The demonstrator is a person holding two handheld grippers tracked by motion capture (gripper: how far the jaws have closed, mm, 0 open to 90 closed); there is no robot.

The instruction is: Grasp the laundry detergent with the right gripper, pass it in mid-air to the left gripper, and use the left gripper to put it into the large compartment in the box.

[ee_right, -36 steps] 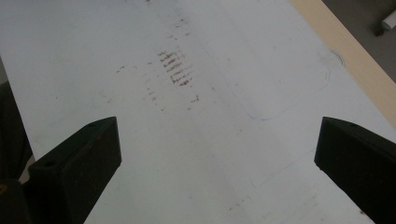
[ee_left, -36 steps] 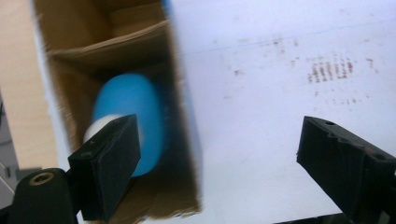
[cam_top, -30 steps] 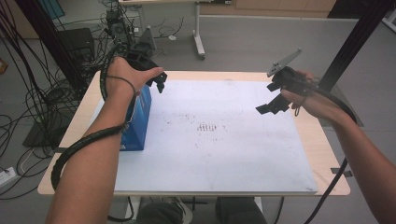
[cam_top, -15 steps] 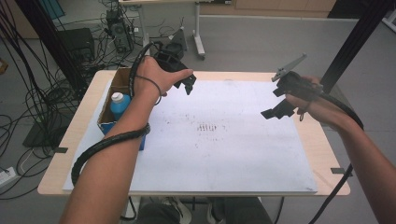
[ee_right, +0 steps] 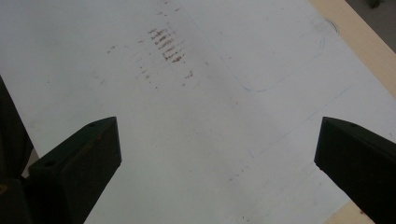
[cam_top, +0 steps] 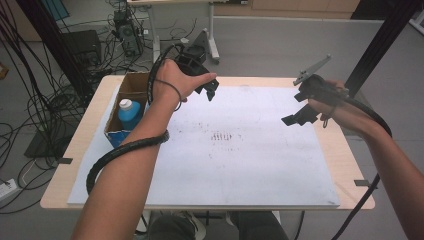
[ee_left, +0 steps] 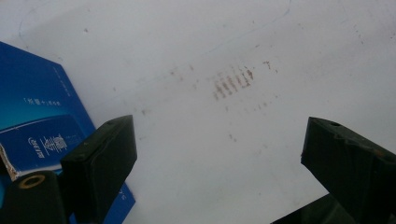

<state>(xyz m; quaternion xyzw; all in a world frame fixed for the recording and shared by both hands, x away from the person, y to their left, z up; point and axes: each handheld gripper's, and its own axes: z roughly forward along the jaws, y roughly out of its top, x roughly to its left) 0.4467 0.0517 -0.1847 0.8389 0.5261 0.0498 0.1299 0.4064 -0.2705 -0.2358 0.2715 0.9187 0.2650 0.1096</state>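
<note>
While the left claw (cam_top: 209, 90) gapes empty, the blue box (cam_top: 122, 134) lies beside it.

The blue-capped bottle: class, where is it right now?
In the high view the blue-capped bottle stands inside the open cardboard box at the table's left edge, just left of the person's left forearm and beside the white sheet.

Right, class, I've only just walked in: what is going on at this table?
A person stands at a table covered by a stained white sheet, with a two-jaw gripper in each hand. The left gripper hovers near the far edge, open and empty, its jaws having just been opening. Beside it, a cardboard box holds a blue bottle. The right gripper hangs open over the sheet's right side, gripping nothing.
</note>
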